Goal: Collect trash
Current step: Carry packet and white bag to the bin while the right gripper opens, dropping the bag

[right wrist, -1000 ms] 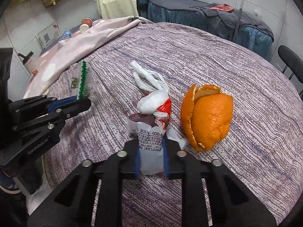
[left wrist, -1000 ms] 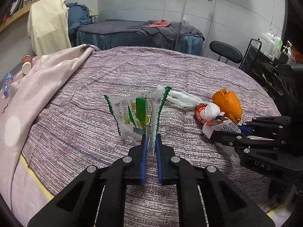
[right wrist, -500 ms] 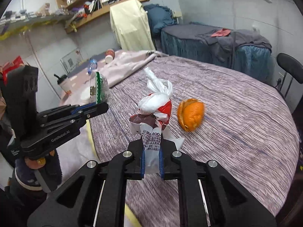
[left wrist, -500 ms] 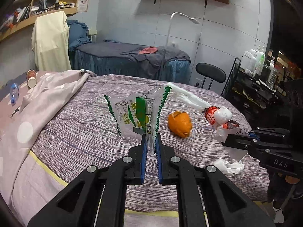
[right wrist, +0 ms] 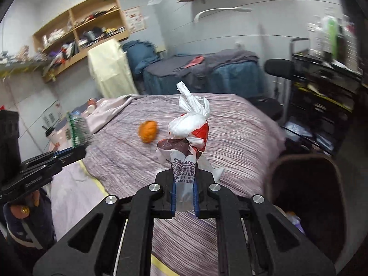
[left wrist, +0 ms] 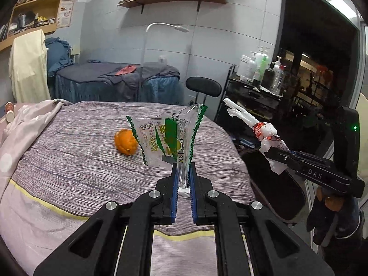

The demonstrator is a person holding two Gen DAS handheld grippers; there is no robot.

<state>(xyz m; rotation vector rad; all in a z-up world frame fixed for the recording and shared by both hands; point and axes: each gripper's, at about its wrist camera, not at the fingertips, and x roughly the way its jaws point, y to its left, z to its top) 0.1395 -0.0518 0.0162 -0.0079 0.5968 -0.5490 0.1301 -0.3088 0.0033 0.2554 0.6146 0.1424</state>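
Lifted both claws higher off the bed since a second ago, carried both loads up with them and left the peel lying alone on the striped cover, now small and far back. Left claw pinched shut on the wrapper, gripped by its lower edge between the blue pads, clear plastic fanned upward with green zigzag borders. Right claw pressed shut on the bag, a knotted white and red bundle held by its printed lower end, twisted tail pointing up. Held both loads in the air, touching nothing else. Seen from the left wrist, right claw out past the bed's right edge, over the dark bin beside it. Same bin close at lower right in the right view, mouth open, rim just beside the bed's corner. Room free between bed edge and black rack; stool farther back.
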